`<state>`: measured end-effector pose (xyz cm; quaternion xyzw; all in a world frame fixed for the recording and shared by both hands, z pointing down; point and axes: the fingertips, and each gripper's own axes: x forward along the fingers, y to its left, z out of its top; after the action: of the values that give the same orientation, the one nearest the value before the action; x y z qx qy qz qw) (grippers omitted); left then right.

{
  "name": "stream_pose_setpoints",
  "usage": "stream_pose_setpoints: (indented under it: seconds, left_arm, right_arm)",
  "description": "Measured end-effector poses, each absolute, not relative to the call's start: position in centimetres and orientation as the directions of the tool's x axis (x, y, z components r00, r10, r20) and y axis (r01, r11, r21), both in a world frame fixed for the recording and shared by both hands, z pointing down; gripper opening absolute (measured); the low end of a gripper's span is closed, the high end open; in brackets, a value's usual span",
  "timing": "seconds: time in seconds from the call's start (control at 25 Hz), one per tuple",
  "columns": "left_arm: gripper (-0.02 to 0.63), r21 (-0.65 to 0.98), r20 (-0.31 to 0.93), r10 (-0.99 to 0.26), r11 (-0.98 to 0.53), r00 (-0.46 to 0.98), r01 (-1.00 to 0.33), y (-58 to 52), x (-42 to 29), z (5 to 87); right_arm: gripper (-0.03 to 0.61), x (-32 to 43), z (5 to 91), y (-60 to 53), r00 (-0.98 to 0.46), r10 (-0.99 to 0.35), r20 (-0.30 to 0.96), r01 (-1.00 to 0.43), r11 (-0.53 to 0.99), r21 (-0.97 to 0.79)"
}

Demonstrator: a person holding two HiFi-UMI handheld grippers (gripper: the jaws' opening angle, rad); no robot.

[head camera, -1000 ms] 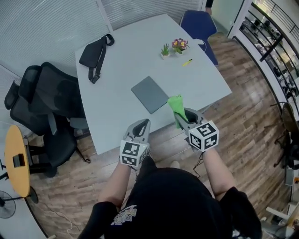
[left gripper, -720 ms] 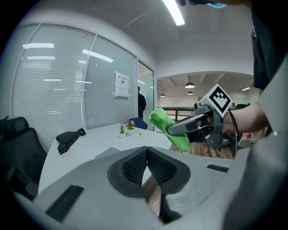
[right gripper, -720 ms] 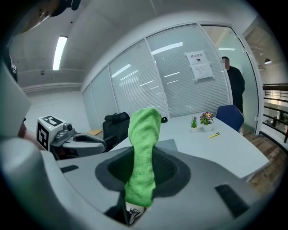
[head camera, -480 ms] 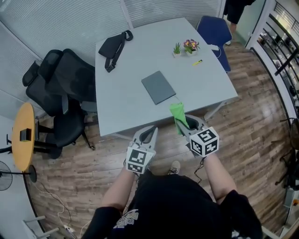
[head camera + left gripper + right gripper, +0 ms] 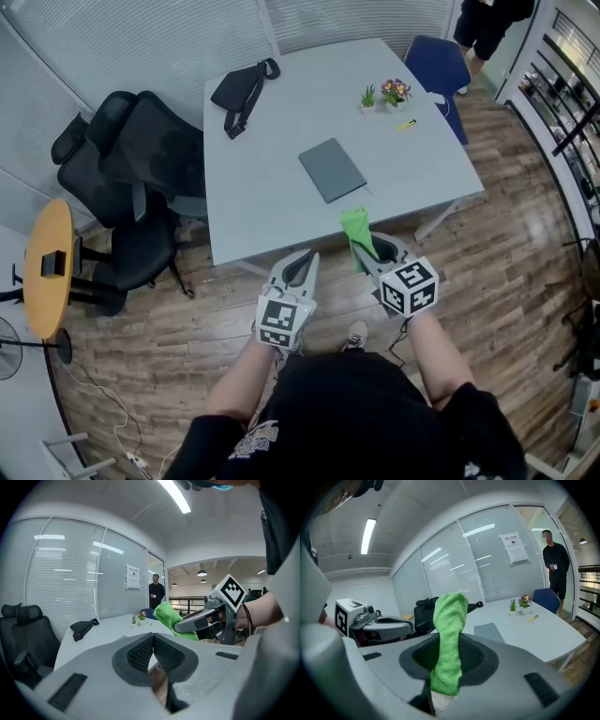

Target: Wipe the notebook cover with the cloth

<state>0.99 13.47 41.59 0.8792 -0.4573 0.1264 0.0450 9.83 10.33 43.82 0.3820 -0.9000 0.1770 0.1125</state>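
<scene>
1. Left gripper (image 5: pixel 306 262): shut completely, pads meeting, nothing between them; at the near edge of the table (image 5: pixel 272 211), tips aimed toward 12 o'clock.
2. Right gripper (image 5: pixel 367 246): clamped on a green cloth (image 5: pixel 355 231), with the cloth standing up out of the pads as a folded strip; just beside the left gripper, at its 3 o'clock.
3. Grey notebook (image 5: pixel 332 170): closed and flat near the middle of the table, at 12 o'clock of both grippers and well apart from them; not touched by the cloth.
4. Black bag (image 5: pixel 242 90): at 10 o'clock of the notebook, near the far left corner of the table.
5. Two small potted plants (image 5: pixel 382 95) and a yellow marker (image 5: pixel 406 124): at 1 o'clock of the notebook, near the far right edge.
6. Black office chair (image 5: pixel 131 159): at 9 o'clock of the table, pushed up beside it.
7. Blue chair (image 5: pixel 433 61): at 1 o'clock of the table, with a person in dark clothes (image 5: pixel 487 23) standing beyond it.
</scene>
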Motion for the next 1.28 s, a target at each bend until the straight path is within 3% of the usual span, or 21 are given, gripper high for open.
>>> stream_pose_setpoints:
  seconds: [0.52, 1.28]
  left_arm:
    - [0.006, 0.03, 0.201, -0.743, -0.647, 0.639, -0.762, 14.5, -4.0, 39.9]
    - [0.006, 0.037, 0.226, -0.707, -0.681, 0.67, -0.731, 15.4, -6.2, 40.6]
  right_arm:
    - [0.11, 5.2, 41.9, 12.9, -0.597, -0.727, 0.341, -0.8, 0.573, -0.177]
    - [0.11, 3.5, 42.5, 14.0, -0.563, -0.751, 0.346, -0.826, 0.528, -0.197]
